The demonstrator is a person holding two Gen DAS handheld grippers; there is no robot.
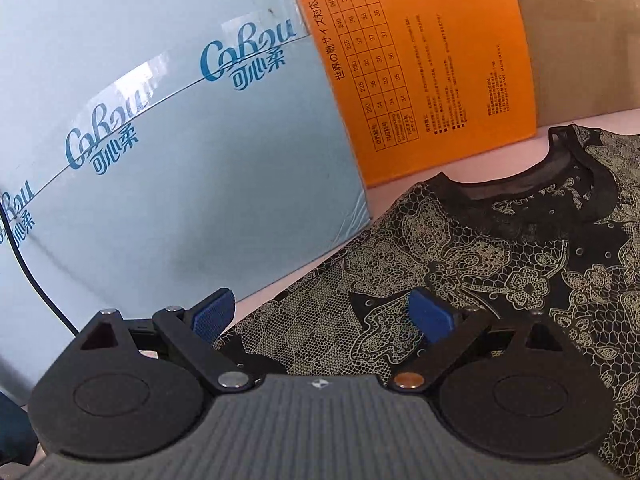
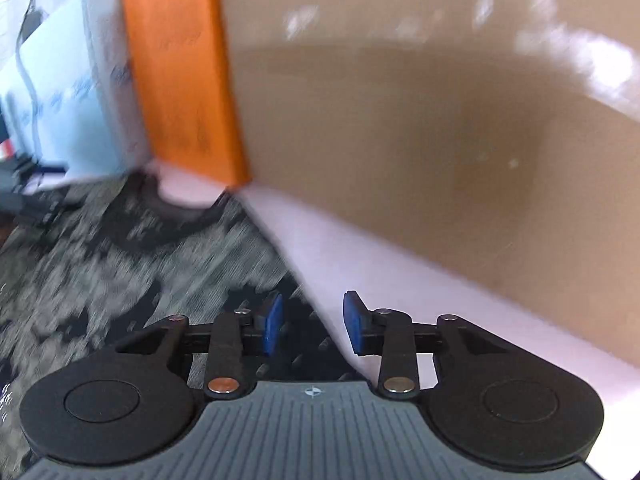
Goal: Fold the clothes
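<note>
A black top with a beige lace print [image 1: 480, 260] lies flat on the pale pink table [image 1: 480, 168], its round neckline [image 1: 560, 188] toward the boxes. My left gripper [image 1: 320, 314] stands wide open low over the top's left side, one blue pad [image 1: 212, 314] by the table edge strip, the other pad [image 1: 430, 316] over the cloth. In the blurred right wrist view the same top [image 2: 120, 272] fills the left. My right gripper [image 2: 314, 322] hovers over its right edge, jaws a small way apart, nothing pinched between the pads.
A light blue carton [image 1: 160, 140] stands close on the left. An orange box [image 1: 432, 72] and a brown cardboard box [image 2: 420, 120] wall off the far side. A black cable [image 1: 32, 280] hangs by the blue carton. Bare table [image 2: 380, 264] runs along the brown box.
</note>
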